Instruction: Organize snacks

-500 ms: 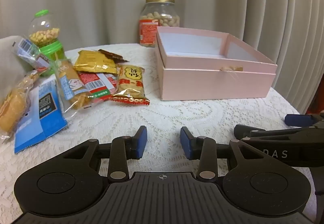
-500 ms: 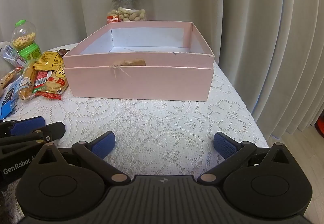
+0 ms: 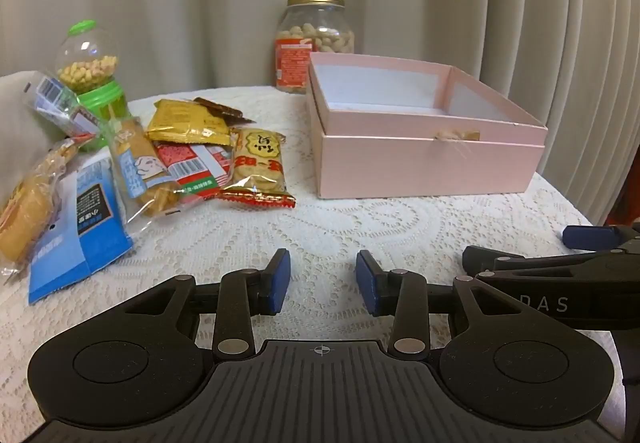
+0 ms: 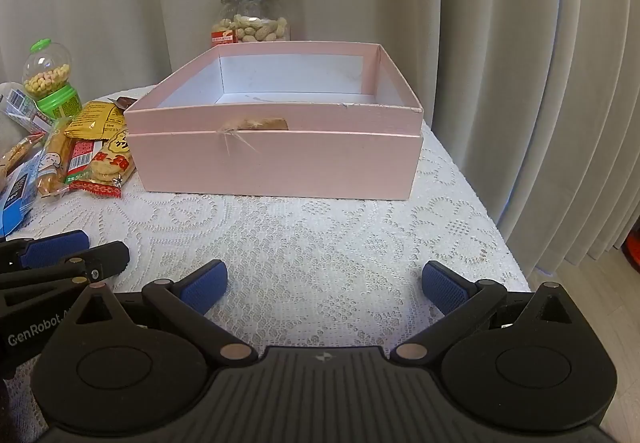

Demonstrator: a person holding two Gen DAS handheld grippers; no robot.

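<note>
Blue pads tip both tools. The left gripper has its jaws partly spread with nothing between them, low over the lace tablecloth. The right gripper has its jaws spread wide, also holding nothing, beside the left one. Ahead of the left gripper lies a pile of snack packets: a rice cracker pack nearest the box, a yellow pack behind it, and a blue pack at the left. The pink box stands open straight ahead of the right gripper, just beside the pile. Behind them stand a peanut jar and a green candy dispenser, before pale curtains.
</note>
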